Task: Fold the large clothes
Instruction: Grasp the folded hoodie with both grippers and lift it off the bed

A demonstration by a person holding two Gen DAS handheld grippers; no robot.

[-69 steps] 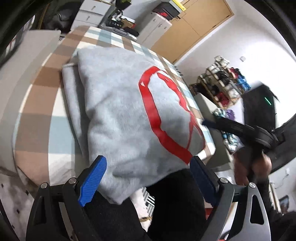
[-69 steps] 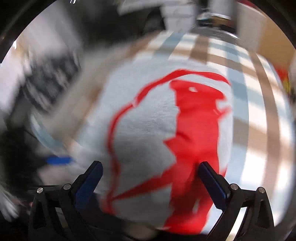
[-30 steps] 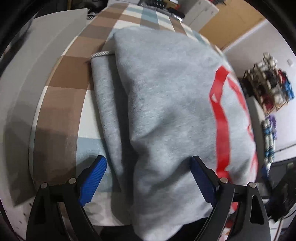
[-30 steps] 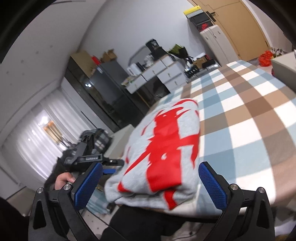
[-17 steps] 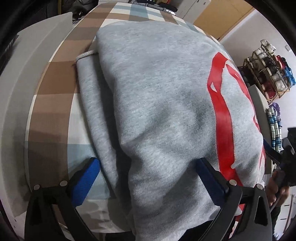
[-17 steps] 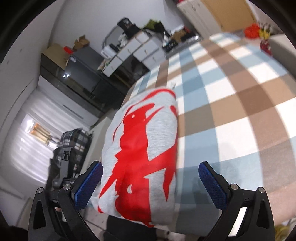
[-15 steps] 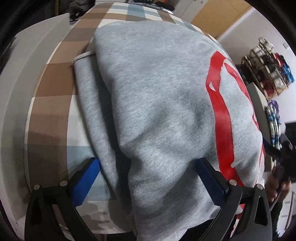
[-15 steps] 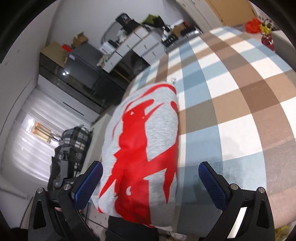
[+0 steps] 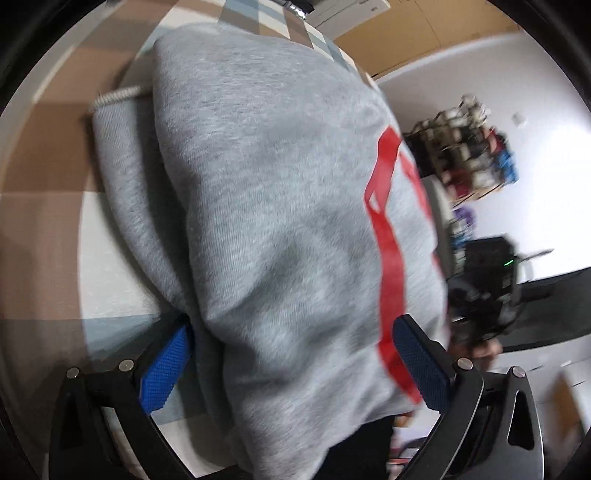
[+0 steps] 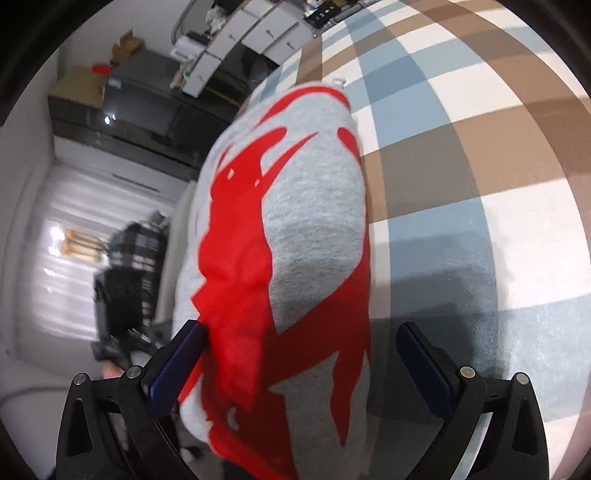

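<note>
A grey sweatshirt (image 9: 277,221) with a red print lies folded on a brown, blue and white checked cover (image 9: 44,155). Its white drawstring (image 9: 118,94) pokes out at the far left corner. My left gripper (image 9: 291,354) is open wide, and the near edge of the grey end lies between its blue pads. In the right wrist view the sweatshirt (image 10: 314,221) shows its red print. My right gripper (image 10: 301,362) is open, straddling that end, its left pad close against the red cloth.
The checked cover (image 10: 461,129) stretches to the right of the garment. A cluttered shelf (image 9: 472,147) and a wooden door (image 9: 424,33) stand beyond. White drawers (image 10: 258,33) and a dark cabinet (image 10: 147,99) line the far wall. The other hand (image 9: 480,343) shows blurred at the right.
Both grippers have tipped downward and closed in on the sweatshirt, so its ends now lie between their jaws. The left jaws stand slightly wider than a second ago.
</note>
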